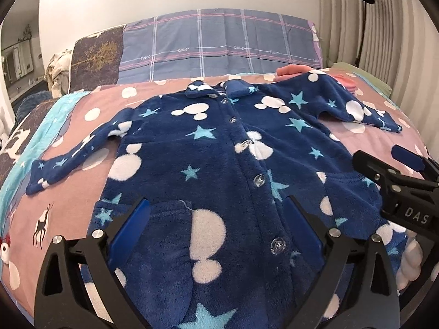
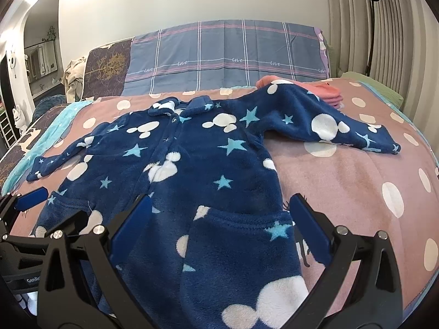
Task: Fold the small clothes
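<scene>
I see the fleece onesie (image 1: 219,148) spread flat on the pink dotted blanket (image 2: 356,181) — plush navy, white blobs, pale stars, buttoned front, sleeves out. My left gripper (image 1: 216,219) and right gripper (image 2: 219,213) hang over its lower end, fingers wide, holding nothing.

Bed (image 1: 378,137) covered with a pink, white-dotted blanket. Lying directly on it: a navy fleece garment (image 1: 219,150), spread flat, buttoned front up, both sleeves out; behind its far sleeve, a stack of folded pink clothes (image 2: 326,91).
</scene>
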